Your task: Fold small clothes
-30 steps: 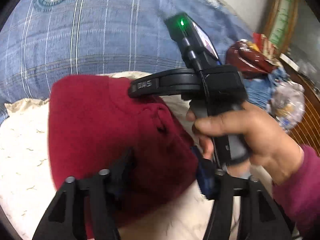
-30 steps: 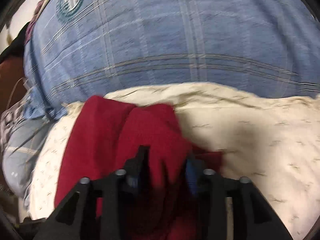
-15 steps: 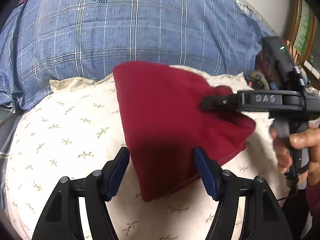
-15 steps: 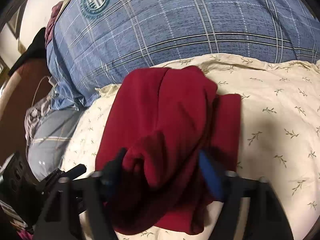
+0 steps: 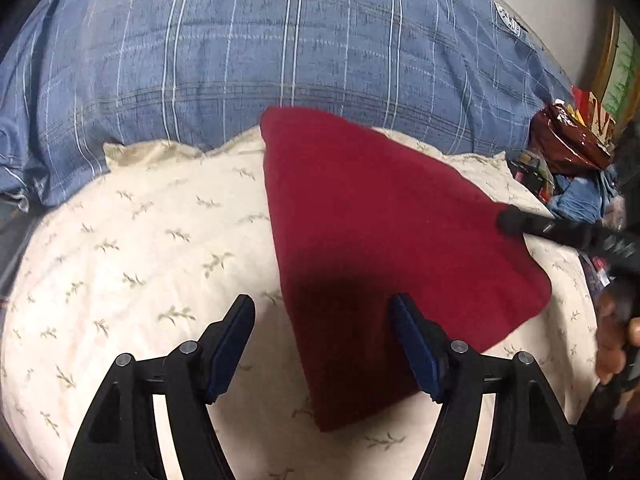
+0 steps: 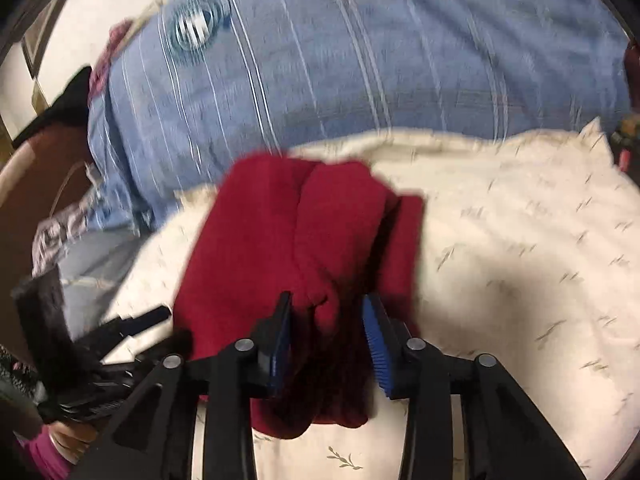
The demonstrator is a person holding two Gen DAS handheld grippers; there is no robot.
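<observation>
Item: dark red fleece garment (image 5: 384,240), small, soft, partly folded. It lies on a cream pillow with a printed sprig pattern (image 5: 140,248), which rests on a bed against a blue plaid cushion bearing a round crest (image 5: 280,48).

Position relative to tools: the garment's long axis runs from its far corner at the blue cushion down toward the left tool (image 5: 324,344). Its near edge passes between that tool's blue pads (image 5: 230,344) without touching either. The jaws are apart and widening, with nothing gripped.

Right tool (image 6: 326,344): a bunched fold of the same garment (image 6: 300,248) sits between its blue pads (image 6: 376,344). The jaws are easing open, and blur leaves it unclear whether the pads press the cloth. This tool appears the nearer to the raised fold. In the left view one finger of it reaches the garment's right-hand corner.

Judgement: the fold is laid over and being let go. Any next pinch would suit the near corner, straight ahead of the left tool.

Surroundings: a cluttered shelf with a glossy dark red packet (image 5: 568,140) at right, and a framed picture (image 5: 622,76) beyond. A hand (image 5: 616,340) and a magenta sleeve (image 6: 44,456) are visible.
</observation>
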